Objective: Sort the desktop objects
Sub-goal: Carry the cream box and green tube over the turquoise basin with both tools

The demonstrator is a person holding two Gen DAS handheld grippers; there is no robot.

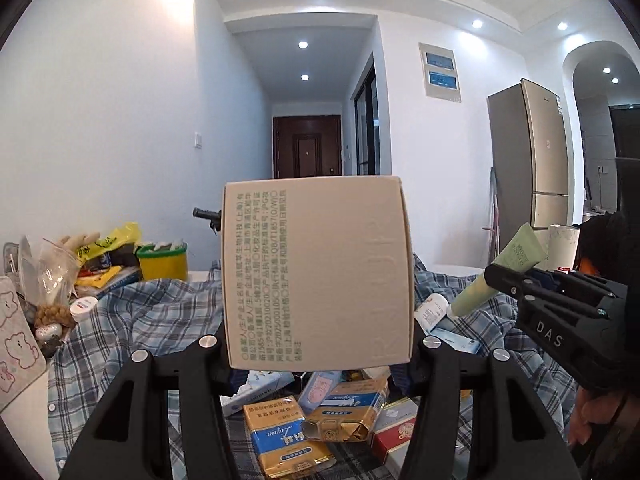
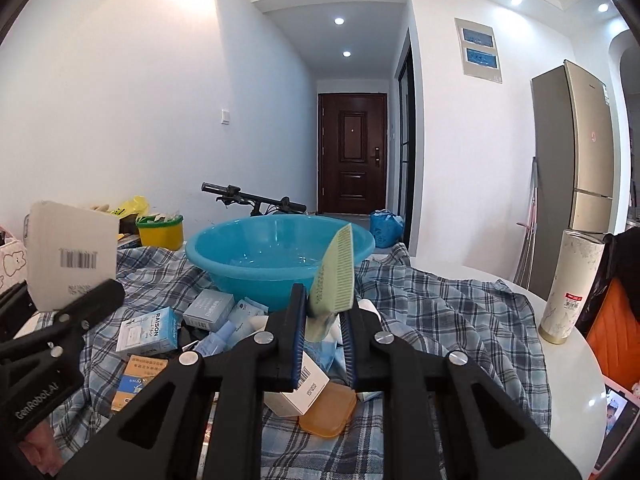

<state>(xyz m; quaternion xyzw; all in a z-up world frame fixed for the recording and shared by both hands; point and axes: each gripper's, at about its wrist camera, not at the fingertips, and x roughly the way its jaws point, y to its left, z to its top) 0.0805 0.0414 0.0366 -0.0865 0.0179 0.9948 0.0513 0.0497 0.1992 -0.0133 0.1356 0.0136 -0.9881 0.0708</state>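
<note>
Left wrist view: left gripper (image 1: 318,354) clamps the beige box (image 1: 318,274) upright, centre frame; right gripper (image 2: 322,340) pinches the green tube (image 2: 334,280), crimped end up, before the blue basin (image 2: 280,256). Cartons litter the plaid cloth (image 2: 440,308) below.

Ahead of me white walls (image 2: 120,80) frame a narrow hallway ending at a dark brown door (image 2: 353,152), lit by round recessed ceiling lights (image 2: 339,21). To my right stands a tall beige refrigerator (image 2: 576,168); a bicycle handlebar (image 2: 252,198) shows against the left wall, beneath a white wall switch (image 2: 226,116).
</note>
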